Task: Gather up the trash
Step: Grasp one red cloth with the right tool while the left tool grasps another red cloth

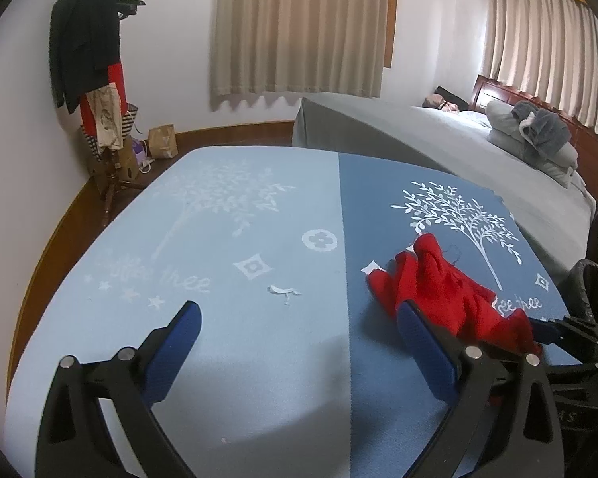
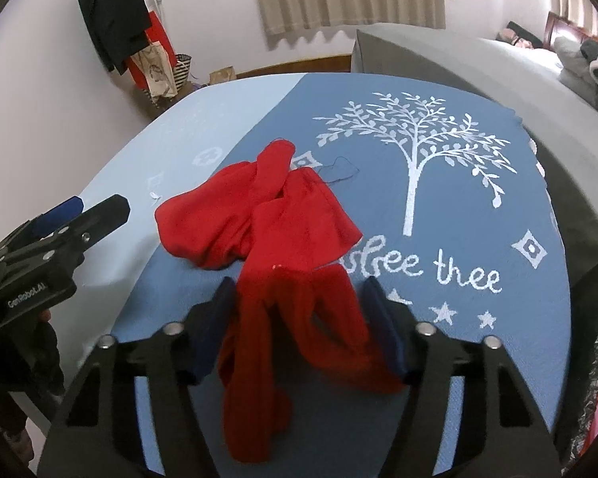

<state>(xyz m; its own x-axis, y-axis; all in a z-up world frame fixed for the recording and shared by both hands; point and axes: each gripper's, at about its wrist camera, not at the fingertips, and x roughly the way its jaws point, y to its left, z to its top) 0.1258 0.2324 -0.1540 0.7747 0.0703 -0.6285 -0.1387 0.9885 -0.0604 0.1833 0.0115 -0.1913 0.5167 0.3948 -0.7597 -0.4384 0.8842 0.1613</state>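
The right hand-held gripper [image 2: 299,318] holds the near end of a red cloth [image 2: 267,207], which lies on the dark half of the blue tabletop [image 2: 478,338]. The left hand-held gripper [image 1: 299,334] stands wide and empty near a white paper scrap [image 1: 283,290] on the pale half.

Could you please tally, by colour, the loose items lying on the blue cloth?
Red: 1, the cloth
White: 2, one scrap, one scrap
Dark: 1, the thread
Total: 4
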